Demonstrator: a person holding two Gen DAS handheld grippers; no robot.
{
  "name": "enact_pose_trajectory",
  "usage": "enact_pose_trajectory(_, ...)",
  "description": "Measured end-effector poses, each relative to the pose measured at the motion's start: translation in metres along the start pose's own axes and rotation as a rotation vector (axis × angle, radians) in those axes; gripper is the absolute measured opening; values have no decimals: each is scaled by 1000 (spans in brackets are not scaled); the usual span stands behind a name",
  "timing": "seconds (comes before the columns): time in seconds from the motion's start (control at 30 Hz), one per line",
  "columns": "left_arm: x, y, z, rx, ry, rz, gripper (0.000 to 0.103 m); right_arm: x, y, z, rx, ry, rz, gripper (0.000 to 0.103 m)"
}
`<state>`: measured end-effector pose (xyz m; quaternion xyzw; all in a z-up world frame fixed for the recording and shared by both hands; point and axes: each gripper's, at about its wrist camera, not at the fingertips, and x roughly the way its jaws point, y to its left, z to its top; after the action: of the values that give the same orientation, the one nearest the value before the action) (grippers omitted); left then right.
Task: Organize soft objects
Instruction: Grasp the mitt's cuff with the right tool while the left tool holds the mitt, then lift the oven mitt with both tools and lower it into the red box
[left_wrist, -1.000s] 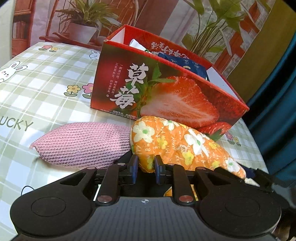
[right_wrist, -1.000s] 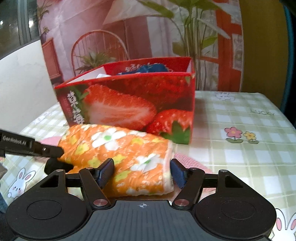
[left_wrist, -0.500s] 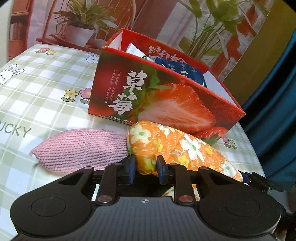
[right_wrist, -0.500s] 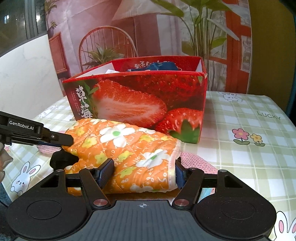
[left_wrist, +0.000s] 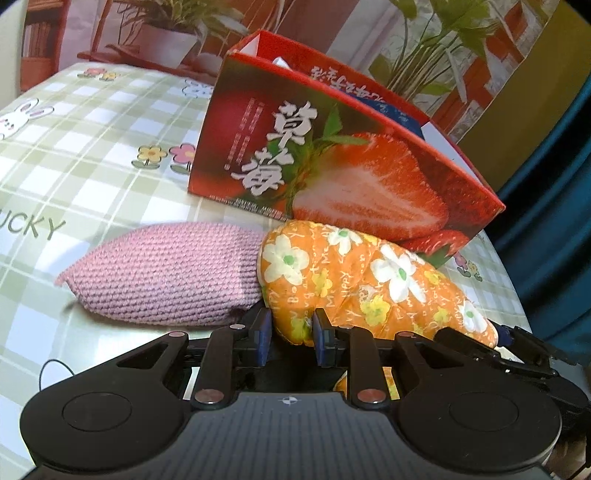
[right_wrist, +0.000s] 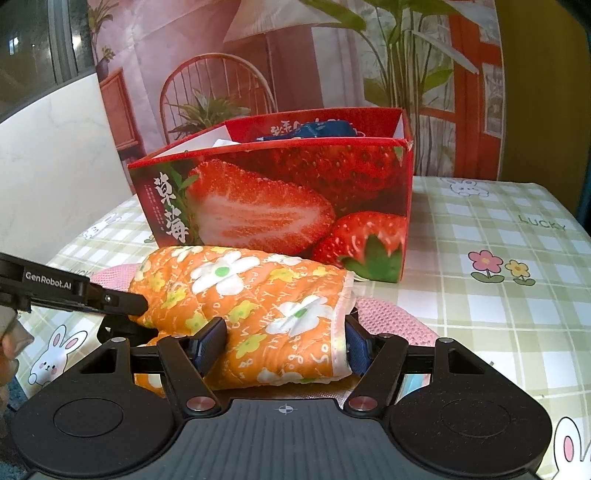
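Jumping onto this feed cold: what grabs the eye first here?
The orange flowered mitt in the foreground, pinched at its narrow end by the left gripper and clamped across its wide cuff by the right gripper. Right behind it stands the open red strawberry box, already holding blue and white items. A pink knitted pad lies on the checked tablecloth against the mitt.
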<state>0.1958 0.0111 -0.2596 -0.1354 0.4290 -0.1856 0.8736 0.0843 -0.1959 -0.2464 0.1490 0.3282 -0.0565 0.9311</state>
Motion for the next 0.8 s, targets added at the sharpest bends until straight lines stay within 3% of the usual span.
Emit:
enact_pose_trajectory(0.1,1,0,-1,0,0,2,25,0,-2,0,18,1,6,62)
enact_pose_trajectory(0.2,-2,-2,-1,11,-15,12,23,-5,0,3,5,-16,-3,47)
enact_pose_trajectory(0.27,-8,-5,1,32,-43,21,20,-9,1,7,-14,-31,-3,31)
enact_pose_trajectory(0.33,-14,-9,2,49,-72,18,19,-13,4,11,-50,-34,-9,23)
enact_pose_trajectory(0.53,-33,-21,10,97,-146,25,18,-27,20,21,-157,-58,-18,19)
enact_pose_trajectory(0.8,-66,-44,23,191,-271,12,18,-52,26,38,-188,-123,-19,18)
